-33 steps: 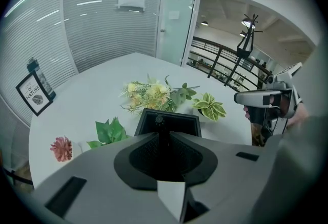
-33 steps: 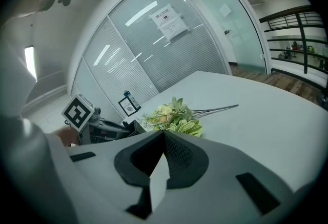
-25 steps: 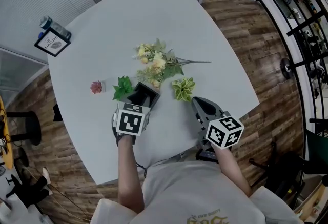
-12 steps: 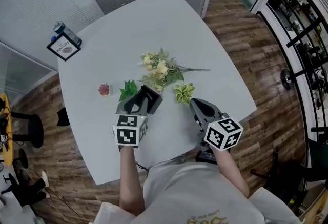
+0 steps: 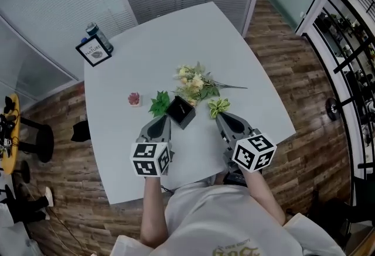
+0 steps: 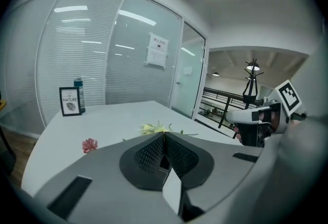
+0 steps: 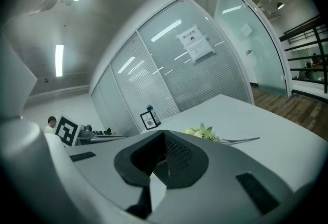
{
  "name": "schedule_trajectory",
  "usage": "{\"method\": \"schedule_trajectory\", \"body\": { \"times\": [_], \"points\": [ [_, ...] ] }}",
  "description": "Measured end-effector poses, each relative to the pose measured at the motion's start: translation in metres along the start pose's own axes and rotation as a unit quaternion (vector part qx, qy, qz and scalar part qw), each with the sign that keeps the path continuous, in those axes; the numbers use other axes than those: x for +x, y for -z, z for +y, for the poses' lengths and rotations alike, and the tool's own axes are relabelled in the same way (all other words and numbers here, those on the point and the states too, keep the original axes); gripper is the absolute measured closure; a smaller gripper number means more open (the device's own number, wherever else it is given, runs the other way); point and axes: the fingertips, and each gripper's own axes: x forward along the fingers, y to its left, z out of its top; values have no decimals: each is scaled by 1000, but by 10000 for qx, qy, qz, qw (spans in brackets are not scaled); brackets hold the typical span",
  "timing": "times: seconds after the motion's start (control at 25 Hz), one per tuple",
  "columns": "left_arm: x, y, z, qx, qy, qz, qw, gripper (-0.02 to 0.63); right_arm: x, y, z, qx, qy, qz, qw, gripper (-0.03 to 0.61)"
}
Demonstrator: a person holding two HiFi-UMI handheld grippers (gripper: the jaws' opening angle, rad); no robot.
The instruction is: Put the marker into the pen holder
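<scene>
The black square pen holder (image 5: 180,112) stands free on the white table (image 5: 176,38), among artificial flowers. My left gripper (image 5: 162,122) sits just to its near left with both jaws pressed together and nothing between them; its own view shows the shut jaws (image 6: 164,137) pointing over the table. My right gripper (image 5: 222,118) rests near the table's front right, jaws also together and empty (image 7: 164,141). No marker shows in any view.
A bouquet (image 5: 196,84) lies behind the holder, a green leafy sprig (image 5: 159,102) to its left, a small pale plant (image 5: 218,106) to its right. A pink flower (image 5: 134,98) lies further left. A framed card (image 5: 94,51) and bottle (image 5: 92,30) stand at the far left corner.
The left gripper's jaws stood open at the pen holder; they have pulled back toward me and closed empty. The holder stays on the table. The head view has shifted.
</scene>
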Motion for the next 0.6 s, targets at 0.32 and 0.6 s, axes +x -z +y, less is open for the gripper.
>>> {"method": "schedule_trajectory", "body": {
  "times": [0.32, 0.6],
  "points": [
    [-8, 1, -10, -185, 271, -168, 9993, 601, -3, -4, 7, -225, 0, 4, 9997, 563],
    [-8, 0, -12, -257, 319, -161, 9990, 601, -6, -4, 6, -170, 20, -5, 9999, 563]
  ]
}}
